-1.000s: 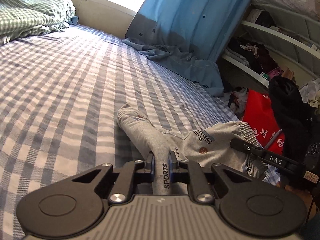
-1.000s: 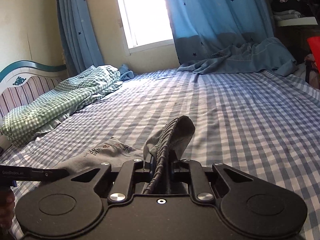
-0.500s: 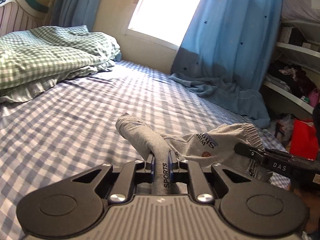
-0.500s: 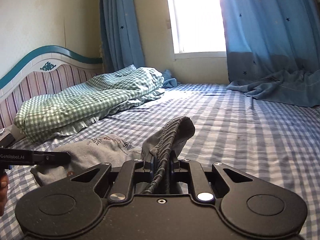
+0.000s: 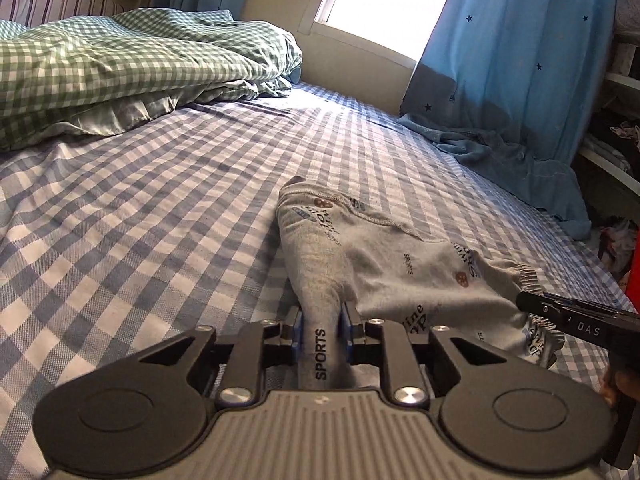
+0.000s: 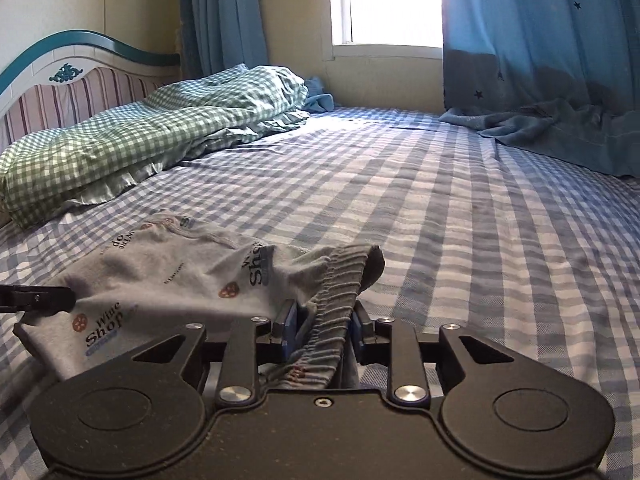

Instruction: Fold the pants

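Small grey printed pants (image 5: 384, 264) lie spread on the blue checked bed sheet (image 5: 160, 216). My left gripper (image 5: 322, 322) is shut on one edge of the pants, at the fold marked SPORTS. My right gripper (image 6: 324, 320) is shut on the ribbed waistband (image 6: 340, 280) at the other edge. The pants (image 6: 160, 276) stretch between the two grippers. The right gripper's tip shows at the right in the left wrist view (image 5: 576, 316), and the left gripper's tip at the left in the right wrist view (image 6: 36, 298).
A green checked quilt (image 6: 152, 132) is bunched by the striped headboard (image 6: 60, 88). Blue curtains (image 6: 540, 40) hang by the window, with their ends draped on the bed's far side (image 5: 500, 152). Shelves with clothes (image 5: 616, 136) stand to the right.
Both grippers have swung left toward the headboard and come lower, carrying the pants. The pants have gone from bunched and lifted to spread wider and lower on the sheet.
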The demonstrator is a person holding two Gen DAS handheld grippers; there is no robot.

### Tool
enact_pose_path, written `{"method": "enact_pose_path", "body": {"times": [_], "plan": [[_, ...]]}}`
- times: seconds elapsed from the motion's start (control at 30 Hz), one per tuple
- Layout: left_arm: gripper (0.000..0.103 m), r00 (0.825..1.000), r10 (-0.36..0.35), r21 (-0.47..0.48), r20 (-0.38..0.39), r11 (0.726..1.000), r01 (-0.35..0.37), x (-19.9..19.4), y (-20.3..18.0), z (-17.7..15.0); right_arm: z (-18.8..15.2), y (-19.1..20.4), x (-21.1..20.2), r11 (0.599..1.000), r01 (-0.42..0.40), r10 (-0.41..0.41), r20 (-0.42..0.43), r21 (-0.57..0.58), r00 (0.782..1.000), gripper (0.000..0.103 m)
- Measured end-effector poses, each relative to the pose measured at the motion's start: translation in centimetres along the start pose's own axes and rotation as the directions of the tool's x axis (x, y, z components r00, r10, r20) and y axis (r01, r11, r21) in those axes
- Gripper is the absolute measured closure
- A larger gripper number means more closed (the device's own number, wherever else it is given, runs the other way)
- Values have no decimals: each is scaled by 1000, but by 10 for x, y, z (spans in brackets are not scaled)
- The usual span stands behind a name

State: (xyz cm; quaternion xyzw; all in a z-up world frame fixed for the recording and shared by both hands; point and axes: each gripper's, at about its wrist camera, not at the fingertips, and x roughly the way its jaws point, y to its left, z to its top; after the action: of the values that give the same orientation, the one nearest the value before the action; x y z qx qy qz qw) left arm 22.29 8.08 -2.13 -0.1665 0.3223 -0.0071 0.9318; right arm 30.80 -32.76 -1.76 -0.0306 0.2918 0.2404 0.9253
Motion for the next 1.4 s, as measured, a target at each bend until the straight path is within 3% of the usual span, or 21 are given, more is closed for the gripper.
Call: {"method": "enact_pose_path", "body": {"times": [0.07,0.1,0.2,0.3,0.43,0.63,0.97,1.4], "plan": [[73,1000,13,-1,-13,1000,-13,0,1,-3,-6,-7,-5,1000,14,-14,-8,14,1000,56],[64,1000,18,2,-16,1000,-18,-2,1,-4,-9,-9,-8,1000,21,-21,-11,22,1000,46],[41,999,46,18,-15,999,-46,-10,-2,-11,-17,-16,-21,998,31,-30,-10,48,999,31],[29,998,63,43,-6,997,-62,-22,-9,-15,-23,-17,-38,998,32,-32,13,60,999,15],[7,998,63,61,31,996,-65,-42,-19,-18,-29,-12,-63,998,30,-33,54,60,998,4],[0,995,60,91,80,994,-67,-75,-36,-25,-34,2,-106,998,27,-36,147,59,988,1],[0,987,72,128,142,988,-90,-119,-55,-54,-56,32,-172,998,53,-63,281,41,958,1],[0,983,122,151,135,978,-143,-138,-52,-87,-101,67,-204,994,103,-111,282,45,953,1]]}}
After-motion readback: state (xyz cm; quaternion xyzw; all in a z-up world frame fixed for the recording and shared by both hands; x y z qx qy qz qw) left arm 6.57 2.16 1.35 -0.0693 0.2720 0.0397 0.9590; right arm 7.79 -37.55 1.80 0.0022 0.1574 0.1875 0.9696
